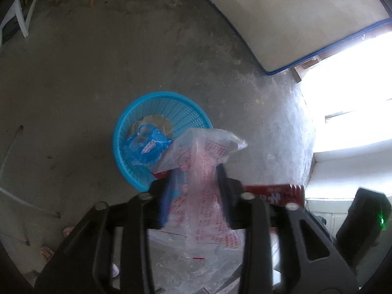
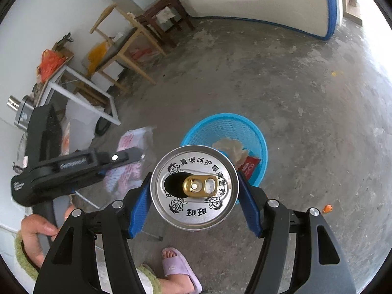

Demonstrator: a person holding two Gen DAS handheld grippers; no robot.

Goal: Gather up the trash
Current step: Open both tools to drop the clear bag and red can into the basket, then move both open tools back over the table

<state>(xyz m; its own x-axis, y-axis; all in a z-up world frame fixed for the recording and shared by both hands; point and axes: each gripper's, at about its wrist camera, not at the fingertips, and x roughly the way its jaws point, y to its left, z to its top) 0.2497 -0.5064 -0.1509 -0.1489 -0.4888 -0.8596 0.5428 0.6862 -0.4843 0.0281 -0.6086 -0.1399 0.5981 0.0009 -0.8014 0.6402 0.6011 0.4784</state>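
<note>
A clear plastic wrapper (image 1: 203, 156) printed in red hangs between the blue pads of the left claw (image 1: 196, 186), whose jaws stand partly spread; motion blur hides whether the pads actually press it, though the wrapper looks loose, poised over the near rim of the blue basket (image 1: 161, 98) on the concrete floor (image 1: 85, 73). The right claw (image 2: 194, 191) pinches an opened drink can (image 2: 194, 188), top toward the camera, near that basket (image 2: 257, 132), which holds crumpled paper (image 2: 230, 147) and a red packet (image 2: 250, 166). A foot in a lilac slipper (image 2: 178, 267) stands nearest.
</note>
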